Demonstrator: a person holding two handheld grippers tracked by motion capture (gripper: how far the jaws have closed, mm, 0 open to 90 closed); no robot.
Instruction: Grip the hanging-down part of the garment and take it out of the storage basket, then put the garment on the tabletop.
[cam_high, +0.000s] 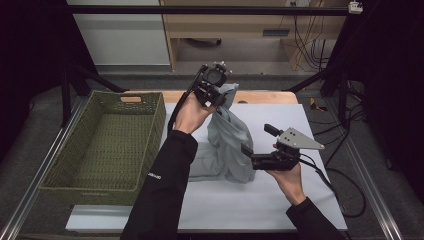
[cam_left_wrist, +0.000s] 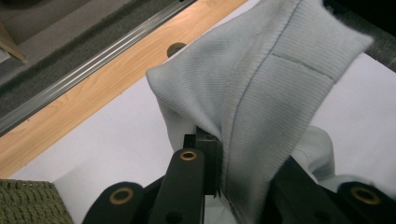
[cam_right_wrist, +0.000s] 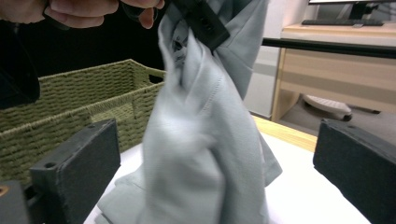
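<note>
A pale grey garment (cam_high: 227, 140) hangs from my left gripper (cam_high: 216, 100), which is shut on its ribbed upper edge and holds it above the white table cover (cam_high: 280, 210). The left gripper view shows that ribbed cloth (cam_left_wrist: 261, 102) pinched between the black jaws. The garment's lower part rests crumpled on the cover. My right gripper (cam_high: 256, 141) stands open beside the hanging cloth at its right, with the jaws set wide. In the right gripper view the garment (cam_right_wrist: 205, 140) hangs between the two wide-apart fingers (cam_right_wrist: 74, 163), and the left gripper (cam_right_wrist: 201, 21) is clamped at its top.
A green woven basket (cam_high: 107, 145) with a bare inside stands at the table's left. A wooden strip (cam_high: 265, 96) runs along the far edge. Metal rails (cam_high: 30, 185) flank the table. Cables (cam_high: 345, 195) trail at the right. Shelving stands behind.
</note>
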